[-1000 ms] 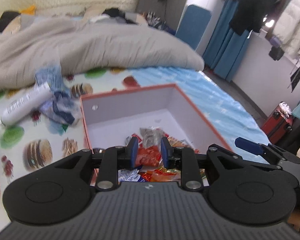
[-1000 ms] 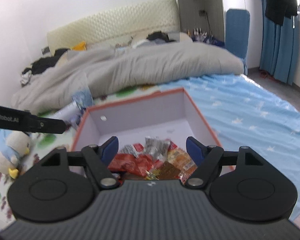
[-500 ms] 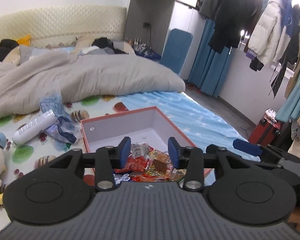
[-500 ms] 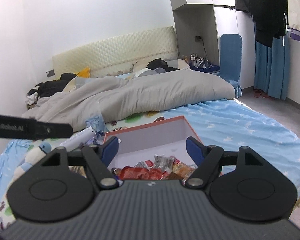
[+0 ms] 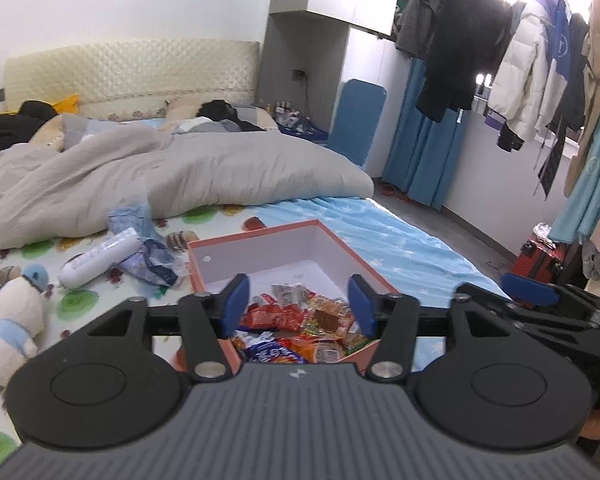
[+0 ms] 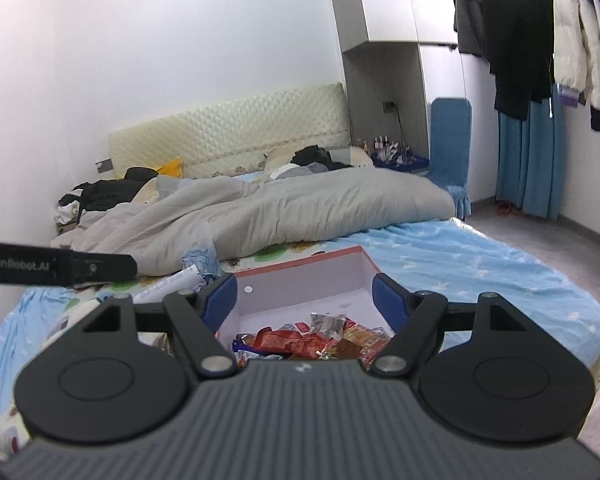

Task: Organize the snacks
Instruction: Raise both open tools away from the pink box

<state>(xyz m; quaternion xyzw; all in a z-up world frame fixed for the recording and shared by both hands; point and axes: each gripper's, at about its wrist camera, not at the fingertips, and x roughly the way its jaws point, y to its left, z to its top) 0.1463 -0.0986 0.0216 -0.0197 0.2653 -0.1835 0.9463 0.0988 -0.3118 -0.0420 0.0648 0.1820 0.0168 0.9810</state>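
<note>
- Bedroom scene: your work surface is a bed [image 5: 412, 248] with a blue star-print sheet on one side and a burger-print mat [image 5: 76, 300] on the other.
- One rumpled grey duvet [image 5: 204, 168] lies across the far half, below a quilted cream headboard [image 5: 132, 68].
- One open box [image 5: 260, 248], rectangular, with orange outer walls and a pale matte lining, sits on the bed ahead of both claws.
- Snacks [image 5: 300, 320] lie heaped at the near end of the box: crinkly foil packets in red, orange, silver and blue; the count cannot be told from the pile.
- Your left gripper [image 5: 298, 304] stands open over the near end of the box; its jaws have just been opening, with nothing pinched between the blue pads.
- Your right gripper [image 6: 304, 300] also stands wide open above the box and holds nothing.
- Beside the box on the mat: one white cylindrical bottle [image 5: 100, 258], crumpled blue plastic wrappers [image 5: 148, 260], and one plush toy [image 5: 16, 316] with a blue cap.
- Coats [image 5: 484, 48] hang along the right wall above blue curtains; one red suitcase [image 5: 540, 256] stands on the floor.
</note>
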